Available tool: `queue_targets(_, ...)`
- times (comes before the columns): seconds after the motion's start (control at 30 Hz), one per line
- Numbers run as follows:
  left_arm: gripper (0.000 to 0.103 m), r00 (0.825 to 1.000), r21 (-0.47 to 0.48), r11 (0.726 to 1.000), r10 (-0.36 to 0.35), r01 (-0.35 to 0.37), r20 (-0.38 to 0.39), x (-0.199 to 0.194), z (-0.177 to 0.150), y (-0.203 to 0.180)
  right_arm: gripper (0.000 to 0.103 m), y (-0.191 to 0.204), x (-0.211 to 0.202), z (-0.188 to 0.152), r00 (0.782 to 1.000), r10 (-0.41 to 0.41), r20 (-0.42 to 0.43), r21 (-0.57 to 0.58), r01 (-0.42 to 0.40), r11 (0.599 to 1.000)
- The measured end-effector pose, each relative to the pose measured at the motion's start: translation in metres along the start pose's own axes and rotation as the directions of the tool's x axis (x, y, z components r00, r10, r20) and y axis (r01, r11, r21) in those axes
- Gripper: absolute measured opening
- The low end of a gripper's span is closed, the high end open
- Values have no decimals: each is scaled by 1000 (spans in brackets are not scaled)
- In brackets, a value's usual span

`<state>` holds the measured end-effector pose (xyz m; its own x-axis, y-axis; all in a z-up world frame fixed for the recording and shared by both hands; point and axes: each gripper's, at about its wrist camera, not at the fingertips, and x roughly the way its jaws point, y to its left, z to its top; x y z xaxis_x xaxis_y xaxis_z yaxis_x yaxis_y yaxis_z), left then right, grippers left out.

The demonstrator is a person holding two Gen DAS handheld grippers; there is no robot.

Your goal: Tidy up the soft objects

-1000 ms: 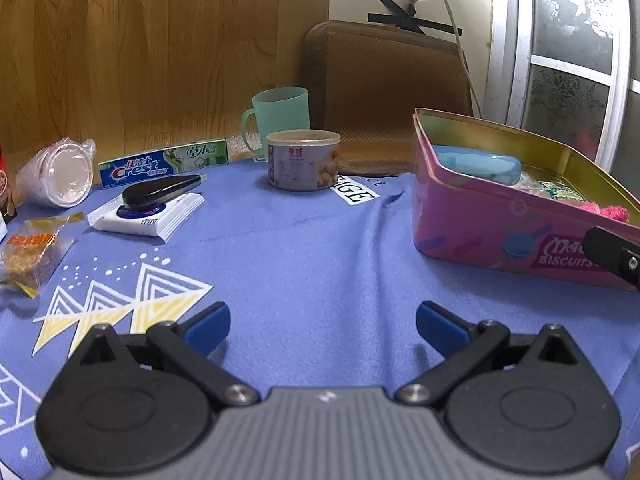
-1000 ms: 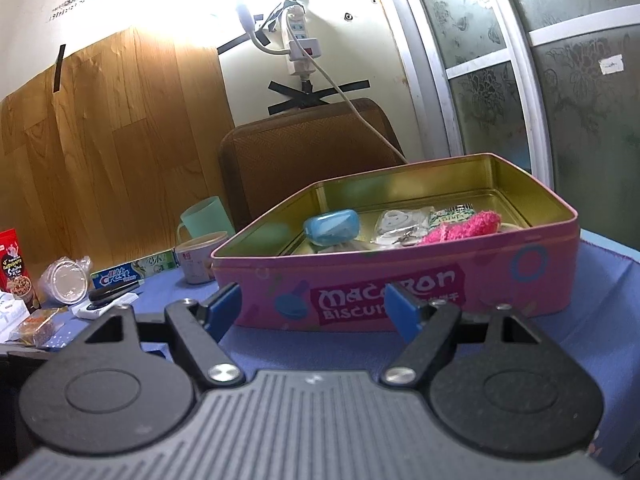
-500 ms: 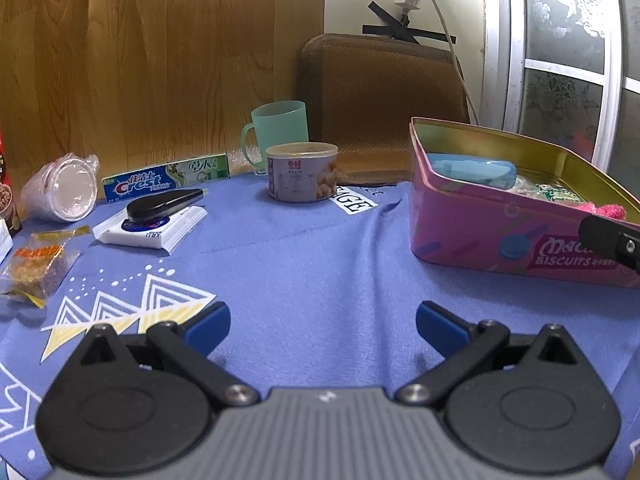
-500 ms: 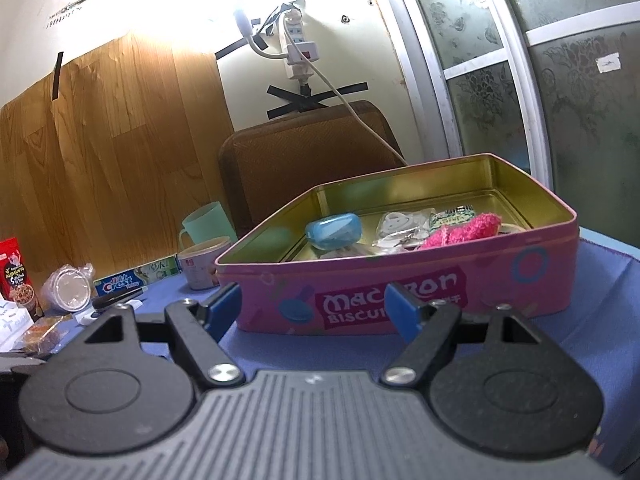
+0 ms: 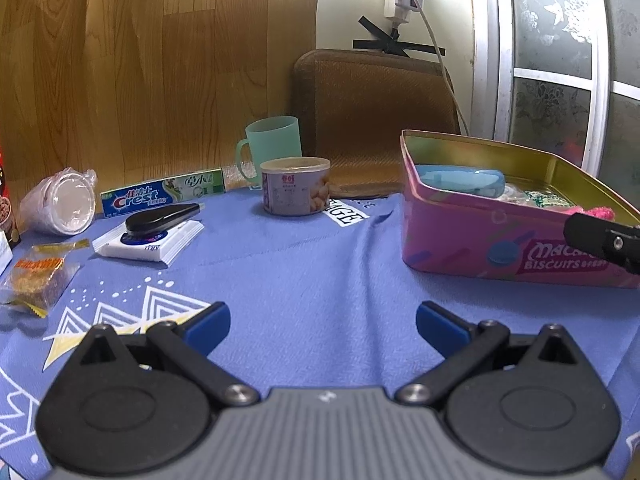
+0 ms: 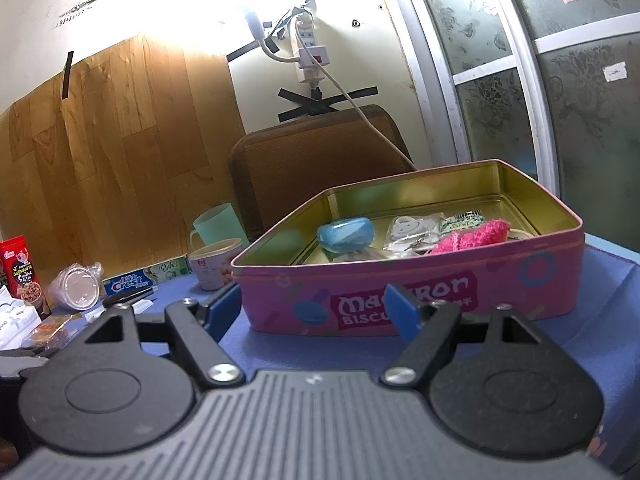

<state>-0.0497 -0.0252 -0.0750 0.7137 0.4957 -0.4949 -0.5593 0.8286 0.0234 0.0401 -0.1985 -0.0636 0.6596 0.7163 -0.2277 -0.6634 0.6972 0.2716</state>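
Observation:
A pink Macaron Biscuits tin (image 6: 420,300) stands open on the blue tablecloth (image 5: 304,272). Inside lie a blue oval case (image 6: 346,234), a clear packet (image 6: 412,232), a green packet (image 6: 462,218) and a fuzzy pink soft item (image 6: 472,236). My right gripper (image 6: 316,308) is open and empty, just in front of the tin's near wall. My left gripper (image 5: 322,324) is open and empty over the bare cloth, left of the tin (image 5: 460,240). The right gripper's finger shows at the right edge of the left wrist view (image 5: 600,236).
On the left lie a tissue pack with a black object on it (image 5: 152,236), a Crest box (image 5: 160,196), a bagged plastic cup (image 5: 60,204) and a snack packet (image 5: 36,276). A green mug (image 5: 272,144), a small tin can (image 5: 296,186) and a brown chair back (image 5: 372,112) are behind.
Both grippers have drawn back and tilted up slightly, so the objects sit a little lower and farther in view. Both stay open and empty.

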Motion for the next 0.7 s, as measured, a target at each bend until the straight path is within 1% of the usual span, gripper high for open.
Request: queue_targets(0.7,103,1000,13,1000,-4,4,20,-4,-1,-3,81,2,3,-4,1000,13,-20,-4,-13,1000)
